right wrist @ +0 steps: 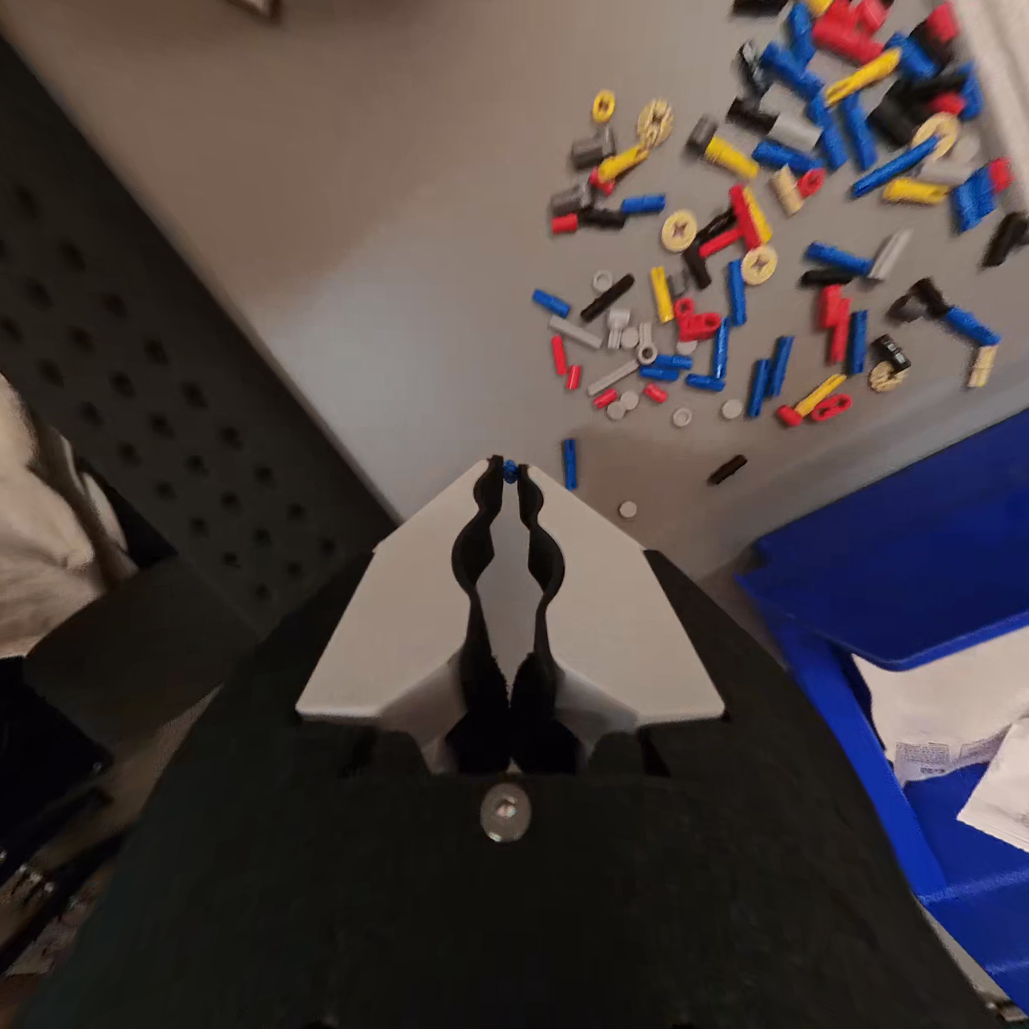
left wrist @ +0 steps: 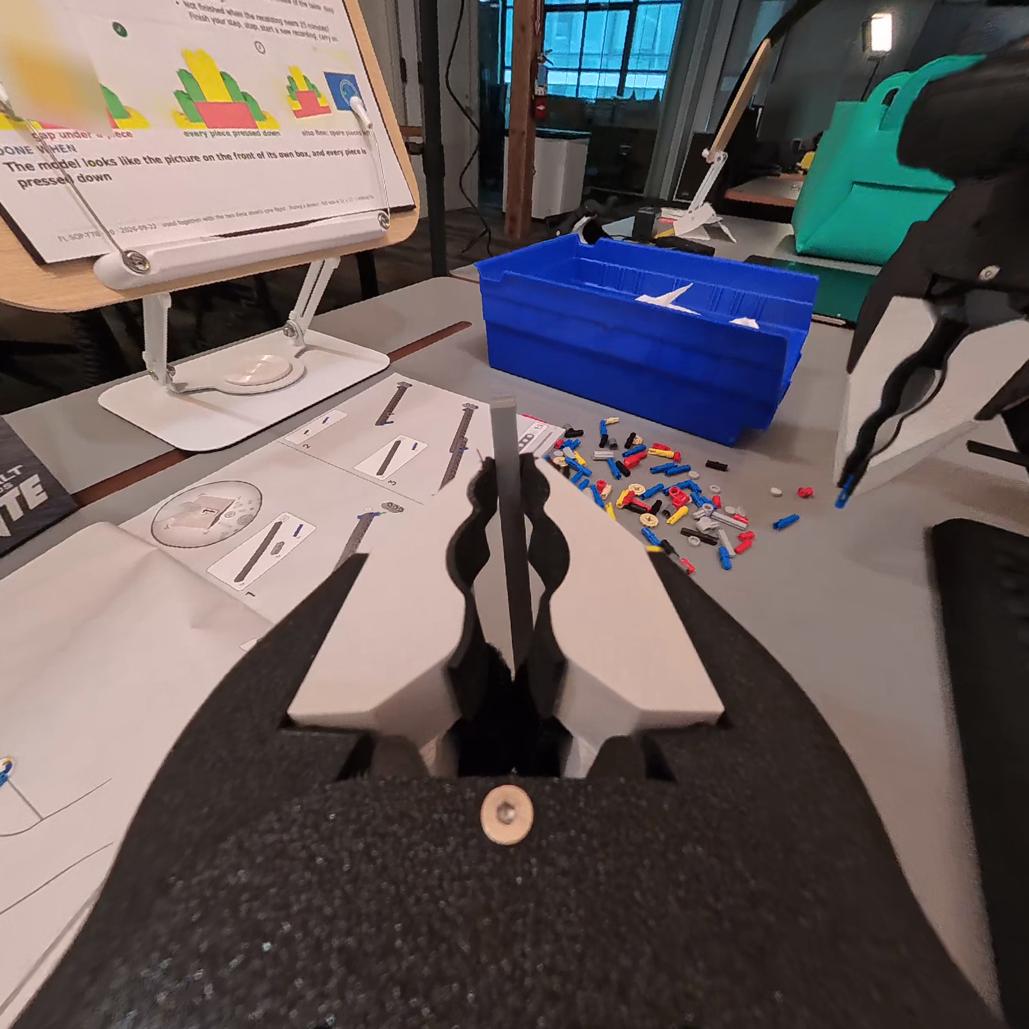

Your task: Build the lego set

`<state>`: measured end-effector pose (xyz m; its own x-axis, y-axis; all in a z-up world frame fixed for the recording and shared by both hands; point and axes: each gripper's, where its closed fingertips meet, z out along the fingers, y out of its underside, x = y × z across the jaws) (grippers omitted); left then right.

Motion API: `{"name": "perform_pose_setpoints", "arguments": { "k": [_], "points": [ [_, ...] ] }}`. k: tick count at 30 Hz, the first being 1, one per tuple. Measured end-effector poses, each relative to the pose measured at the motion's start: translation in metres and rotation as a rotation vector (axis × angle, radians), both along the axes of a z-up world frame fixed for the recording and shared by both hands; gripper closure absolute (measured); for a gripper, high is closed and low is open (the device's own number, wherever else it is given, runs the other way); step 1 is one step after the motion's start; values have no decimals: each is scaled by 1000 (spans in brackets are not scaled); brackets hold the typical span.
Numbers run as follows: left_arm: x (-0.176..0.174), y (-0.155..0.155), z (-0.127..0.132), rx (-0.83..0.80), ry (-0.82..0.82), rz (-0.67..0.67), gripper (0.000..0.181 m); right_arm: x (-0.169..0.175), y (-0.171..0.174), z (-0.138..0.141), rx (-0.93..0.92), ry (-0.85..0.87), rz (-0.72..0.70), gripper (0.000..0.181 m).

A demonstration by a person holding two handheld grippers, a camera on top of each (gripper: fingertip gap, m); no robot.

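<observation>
My left gripper [left wrist: 509, 473] is clamped on a long dark grey lego beam [left wrist: 509, 518] that runs forward along the fingers and sticks up past their tips, while my right gripper [right wrist: 510, 470] pinches a small blue plastic pin [right wrist: 510, 471] at its very tips. The pin hangs well to the beam's right, above the grey table [left wrist: 824, 640], so I judge the right arm must bring it across. Only the left view shows the beam; the right view shows the pin end-on and the loose lego pile [right wrist: 779, 250] beyond.
</observation>
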<state>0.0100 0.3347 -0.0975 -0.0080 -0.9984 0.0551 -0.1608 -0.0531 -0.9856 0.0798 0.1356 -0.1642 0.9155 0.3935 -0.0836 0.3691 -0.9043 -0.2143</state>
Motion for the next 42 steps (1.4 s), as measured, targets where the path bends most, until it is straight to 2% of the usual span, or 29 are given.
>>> {"name": "perform_pose_setpoints", "arguments": {
  "k": [7,12,42],
  "points": [
    [0,-2,2,-11,0,-19,175,1,-14,-28,-6,-25,52,176],
    [0,-3,4,-16,-8,-21,175,4,-21,-36,-20,-64,62,176],
    [0,-5,5,7,-17,-30,175,4,-25,-42,-24,-100,94,173]
  ]
}}
